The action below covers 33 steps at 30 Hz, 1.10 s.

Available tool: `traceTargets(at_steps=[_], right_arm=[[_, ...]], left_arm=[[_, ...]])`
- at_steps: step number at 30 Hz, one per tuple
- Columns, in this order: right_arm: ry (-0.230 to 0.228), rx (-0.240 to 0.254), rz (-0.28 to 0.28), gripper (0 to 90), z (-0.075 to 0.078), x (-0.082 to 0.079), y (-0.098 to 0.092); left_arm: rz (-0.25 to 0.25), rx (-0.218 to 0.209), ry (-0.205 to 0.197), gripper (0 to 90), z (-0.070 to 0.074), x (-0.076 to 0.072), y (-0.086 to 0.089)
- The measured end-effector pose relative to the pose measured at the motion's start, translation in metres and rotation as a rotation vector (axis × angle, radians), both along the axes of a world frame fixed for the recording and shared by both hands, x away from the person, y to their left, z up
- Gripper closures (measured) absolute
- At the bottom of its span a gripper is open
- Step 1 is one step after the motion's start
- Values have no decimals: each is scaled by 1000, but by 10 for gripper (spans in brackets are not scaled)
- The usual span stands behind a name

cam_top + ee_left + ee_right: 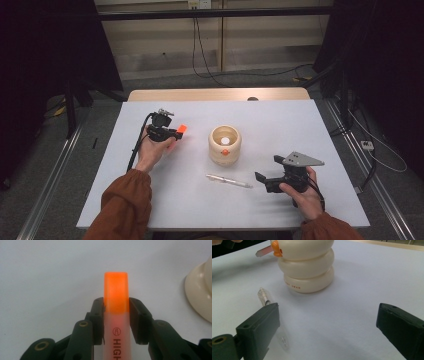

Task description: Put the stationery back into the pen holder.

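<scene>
The left gripper (116, 308) clamps an orange highlighter (116, 290), held above the table (300, 130) left of the cream holder (225, 145). The right gripper (327, 327) rests near the table's right front, jaws wide apart and empty, just beside a clear pen (229, 181).

Highlighter (116, 315) between the black left gripper (172, 133) pads: bright orange cap, pale pinkish translucent body, dark red lettering. Pen holder (225, 145) right of it: cream, ringed, orange beak-like spot, small red print. Pen (229, 181) by the black right gripper (265, 175): clear. Table (300, 130): plain white. Sleeves (125, 205): rust brown.
</scene>
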State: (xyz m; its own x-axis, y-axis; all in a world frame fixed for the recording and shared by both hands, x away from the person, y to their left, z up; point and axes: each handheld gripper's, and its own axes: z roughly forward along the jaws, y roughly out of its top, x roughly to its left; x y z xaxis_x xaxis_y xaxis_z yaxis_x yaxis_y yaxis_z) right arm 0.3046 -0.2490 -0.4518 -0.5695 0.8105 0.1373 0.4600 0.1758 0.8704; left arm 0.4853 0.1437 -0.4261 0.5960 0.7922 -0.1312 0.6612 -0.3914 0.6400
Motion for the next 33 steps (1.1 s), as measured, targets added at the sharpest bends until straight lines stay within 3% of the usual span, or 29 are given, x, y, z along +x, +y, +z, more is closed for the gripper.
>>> traceTargets(at_steps=[8,15,21,31,33], right_arm=[[0,1,-3,45,0,0,-1],[-3,2,-3,44,0,0,0],[0,4,-10,44,0,0,-1],[-3,2,-6,44,0,-1,-1],[-3,2,-5,44,0,-1,-1]], left_arm=[[-3,-69,-50,671,10,-11,8],[-20,-136,-133,671,16,-26,13],[-36,-170,-200,671,15,-36,18],[-108,-211,-299,671,24,-52,11],[-109,-248,-307,671,26,-54,9]])
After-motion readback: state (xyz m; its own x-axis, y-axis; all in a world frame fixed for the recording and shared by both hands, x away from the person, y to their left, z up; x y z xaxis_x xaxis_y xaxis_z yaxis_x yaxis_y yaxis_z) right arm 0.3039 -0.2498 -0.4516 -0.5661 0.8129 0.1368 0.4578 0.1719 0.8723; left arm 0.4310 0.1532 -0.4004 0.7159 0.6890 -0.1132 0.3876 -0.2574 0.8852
